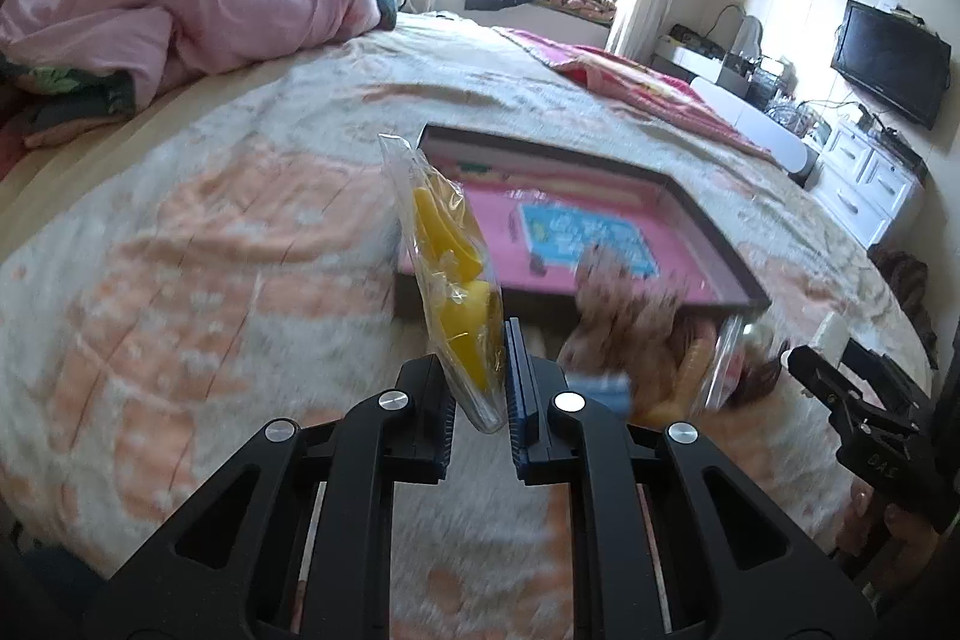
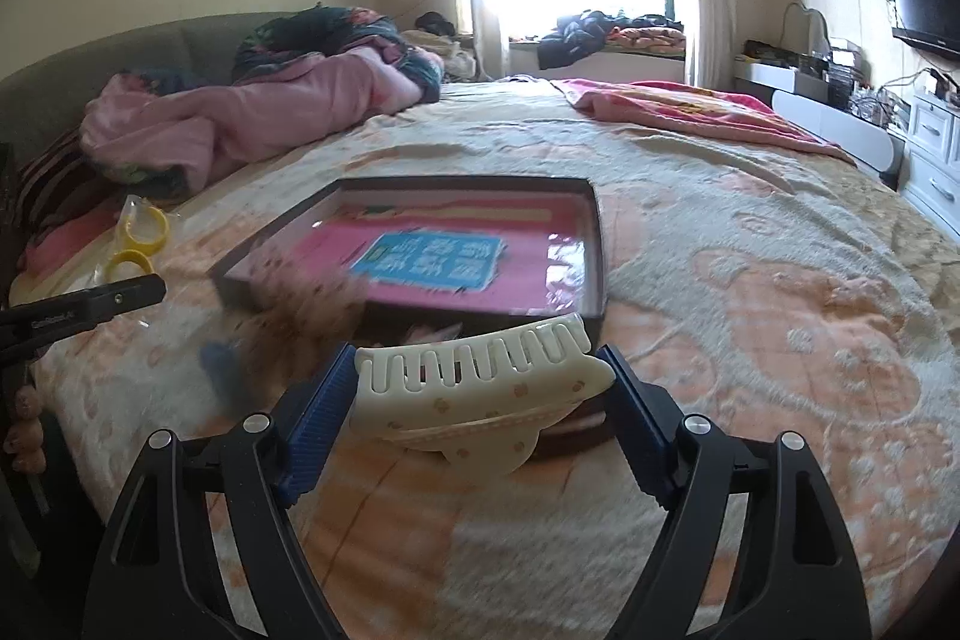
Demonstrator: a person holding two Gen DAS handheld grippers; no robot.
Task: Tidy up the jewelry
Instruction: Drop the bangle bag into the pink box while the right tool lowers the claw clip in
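Yellow bangles in a clear bag (image 1: pixel 453 280) are pinched by the left gripper (image 1: pixel 480 400), raised above the blanket (image 1: pixel 180 280). A white hair claw (image 2: pixel 480 382) is clamped across the right gripper (image 2: pixel 477 412), just before the dark box (image 2: pixel 591 244).

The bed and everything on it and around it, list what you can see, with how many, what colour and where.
bed: one, cream and peach cover, fills the view
box: one, dark rim, pink inside, mid-bed
bag of yellow rings: one, clear, in left gripper
hair claw: one, cream, in right gripper
pink quilt: one, heaped by the headboard
television: one, black, far right
left gripper: black, blue pads, shut on bag
right gripper: black, blue pads, gripping claw
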